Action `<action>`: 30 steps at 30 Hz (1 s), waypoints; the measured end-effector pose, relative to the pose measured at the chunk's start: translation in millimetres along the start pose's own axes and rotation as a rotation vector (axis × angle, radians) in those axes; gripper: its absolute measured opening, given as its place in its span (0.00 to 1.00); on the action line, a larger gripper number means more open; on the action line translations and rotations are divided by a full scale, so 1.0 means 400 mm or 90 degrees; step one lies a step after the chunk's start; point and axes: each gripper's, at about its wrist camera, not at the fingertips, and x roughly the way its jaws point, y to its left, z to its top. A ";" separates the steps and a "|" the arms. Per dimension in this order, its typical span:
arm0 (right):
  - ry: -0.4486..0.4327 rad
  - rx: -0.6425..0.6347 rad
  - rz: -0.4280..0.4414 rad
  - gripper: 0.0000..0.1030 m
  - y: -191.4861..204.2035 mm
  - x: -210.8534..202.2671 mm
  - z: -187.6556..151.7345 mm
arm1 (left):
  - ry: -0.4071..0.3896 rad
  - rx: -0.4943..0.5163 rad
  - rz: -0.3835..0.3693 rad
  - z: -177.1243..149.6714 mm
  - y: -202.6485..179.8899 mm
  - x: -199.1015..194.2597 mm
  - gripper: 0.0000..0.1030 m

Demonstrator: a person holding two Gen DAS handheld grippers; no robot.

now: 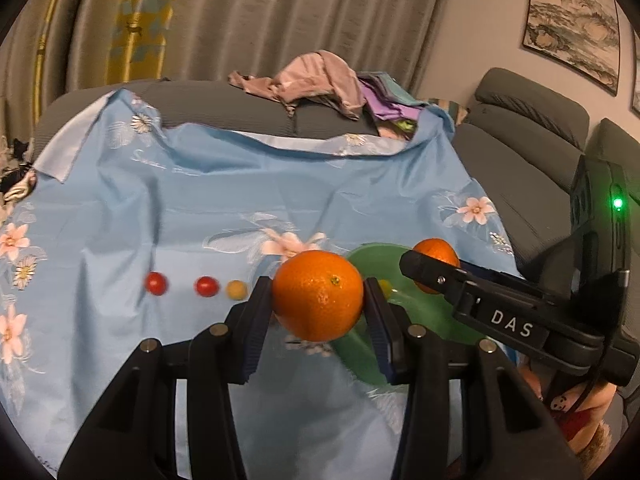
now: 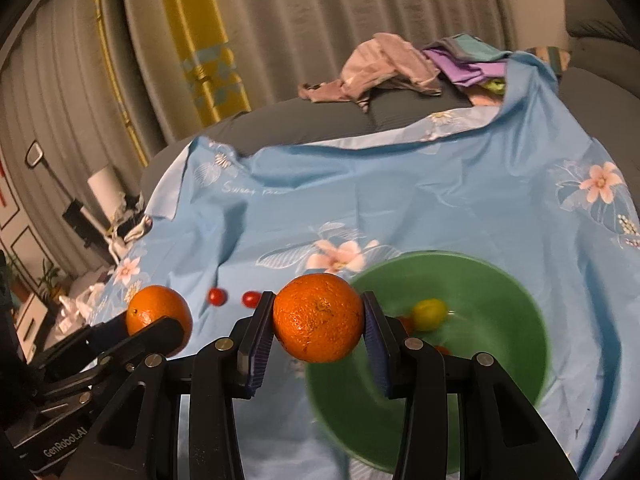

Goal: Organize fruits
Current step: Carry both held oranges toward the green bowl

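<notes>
Dimpled glossy oranges (image 1: pixel 318 295); smooth blue cloth (image 1: pixel 200 208).

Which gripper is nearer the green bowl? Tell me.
Right. The right gripper holds its orange over the green bowl; the left gripper, gripping another orange, sits beside the bowl's rim.

**Hidden and unclear**

Green bowl (image 1: pixel 374 258): left wrist view shows only slivers behind the orange (image 1: pixel 318 295) and the right gripper (image 1: pixel 430 276). Right wrist view: near rim blurred, red fruit (image 2: pixel 406 322) in the bowl mostly hidden behind a pad, kind unclear. Second orange (image 1: pixel 436 252) half covered by a finger. Wall picture (image 1: pixel 572 24) cut by the frame edge.
</notes>
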 end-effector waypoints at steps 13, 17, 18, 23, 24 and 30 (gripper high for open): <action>0.002 0.076 -0.051 0.43 -0.133 -0.010 0.007 | 0.050 0.020 -0.044 0.000 -0.111 0.115 0.44; 0.012 0.088 -0.065 0.43 -0.161 -0.003 0.004 | 0.069 0.027 -0.050 -0.004 -0.133 0.144 0.44; 0.015 0.089 -0.067 0.43 -0.166 -0.001 0.003 | 0.074 0.027 -0.053 -0.005 -0.136 0.150 0.44; 0.041 0.099 -0.095 0.43 -0.193 0.020 -0.005 | 0.109 0.028 -0.061 -0.013 -0.151 0.191 0.44; 0.046 0.097 -0.106 0.43 -0.195 0.024 -0.008 | 0.115 0.030 -0.062 -0.015 -0.153 0.198 0.44; 0.070 0.100 -0.116 0.43 -0.215 0.046 -0.016 | 0.143 0.028 -0.060 -0.024 -0.156 0.234 0.44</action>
